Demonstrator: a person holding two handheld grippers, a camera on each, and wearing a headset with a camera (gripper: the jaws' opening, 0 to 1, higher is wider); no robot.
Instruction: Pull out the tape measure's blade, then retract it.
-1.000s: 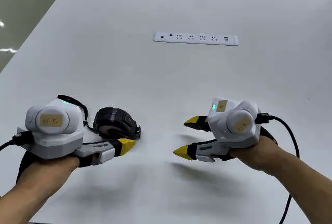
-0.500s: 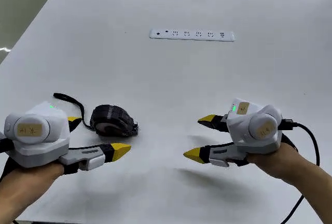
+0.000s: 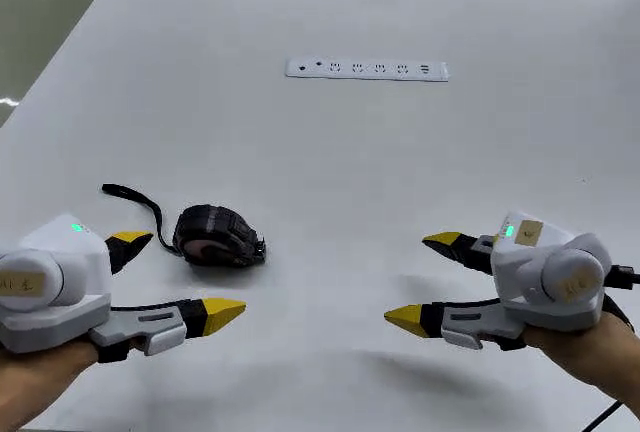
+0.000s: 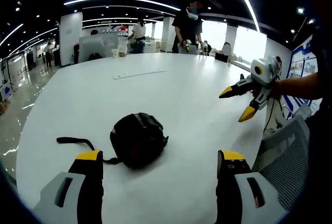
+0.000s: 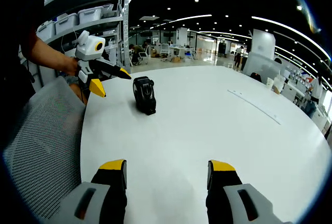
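Jaws of the left gripper stand wide and empty, tape measure just ahead of their tips on the table; right gripper, equally wide, well apart. Case probably rigid, dense, rubbery: clamp its 2 flat sides, pinch the blade tip

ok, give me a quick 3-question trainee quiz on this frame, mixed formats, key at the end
1. True or false: the left gripper is clamped on the tape measure.
2. Which lies on the white table beyond the tape measure? A) power strip B) keyboard C) screwdriver
3. Fill in: the jaws of the right gripper stand ____.
Key: 1 false, the tape measure lies free on the table; 2 A; 3 open.
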